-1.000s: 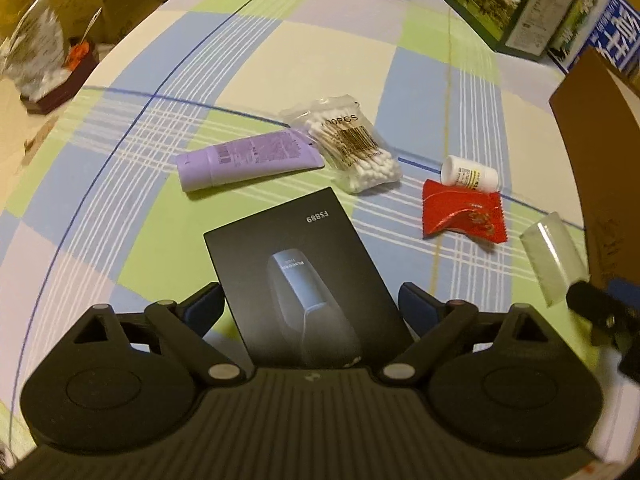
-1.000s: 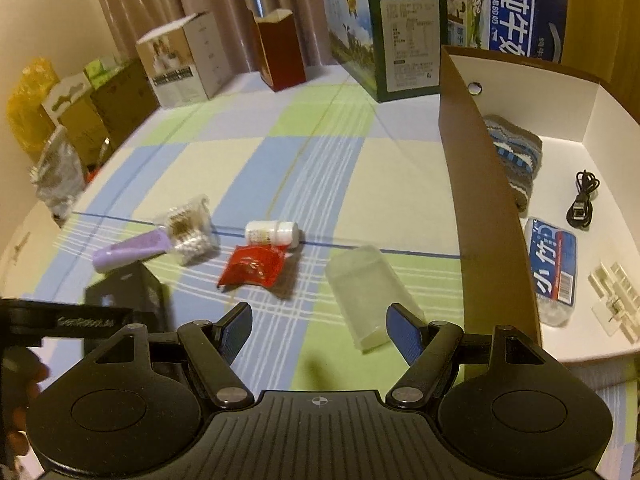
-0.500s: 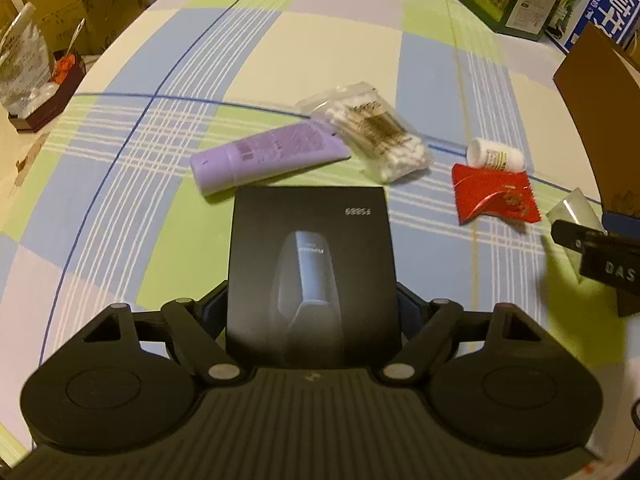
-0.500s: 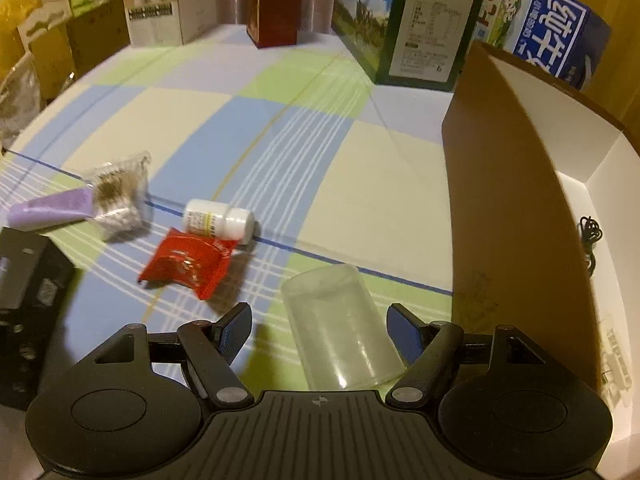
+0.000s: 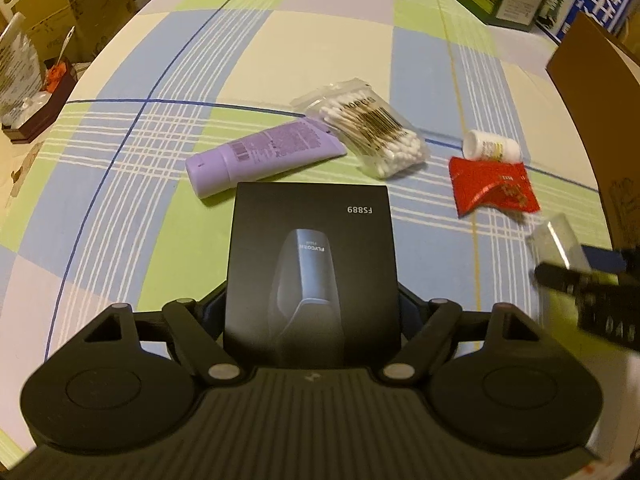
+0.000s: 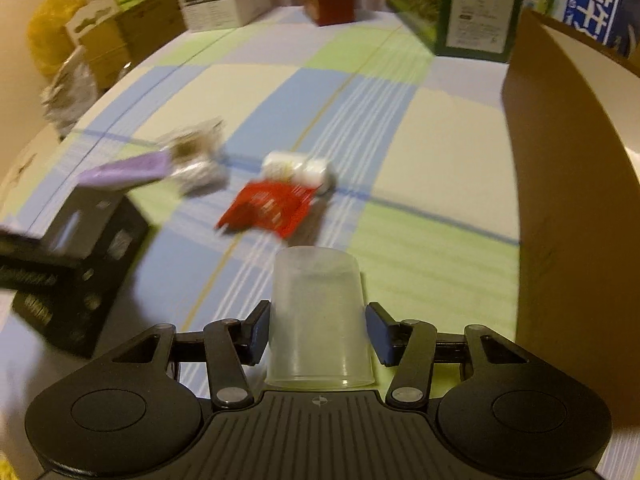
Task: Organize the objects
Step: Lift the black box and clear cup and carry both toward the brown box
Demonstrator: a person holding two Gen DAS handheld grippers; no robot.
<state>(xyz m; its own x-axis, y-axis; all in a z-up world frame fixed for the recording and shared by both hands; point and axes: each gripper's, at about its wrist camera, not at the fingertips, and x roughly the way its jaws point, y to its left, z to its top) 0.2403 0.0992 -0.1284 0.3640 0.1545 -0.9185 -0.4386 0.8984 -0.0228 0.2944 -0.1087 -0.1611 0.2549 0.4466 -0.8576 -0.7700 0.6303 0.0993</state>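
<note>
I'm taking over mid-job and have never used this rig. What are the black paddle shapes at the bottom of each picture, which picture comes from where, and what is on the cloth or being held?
The black shapes are two hand-held two-finger grippers, each carrying a fisheye camera that looks forward along its fingers. In the left wrist view, the left gripper has its fingers on either side of a black box. In the right wrist view, the right gripper has its blue pads at the sides of a clear plastic cup. On the checked cloth lie a purple tube, a bag of cotton swabs, a small white bottle and a red packet. A cardboard box stands at the right.
</note>
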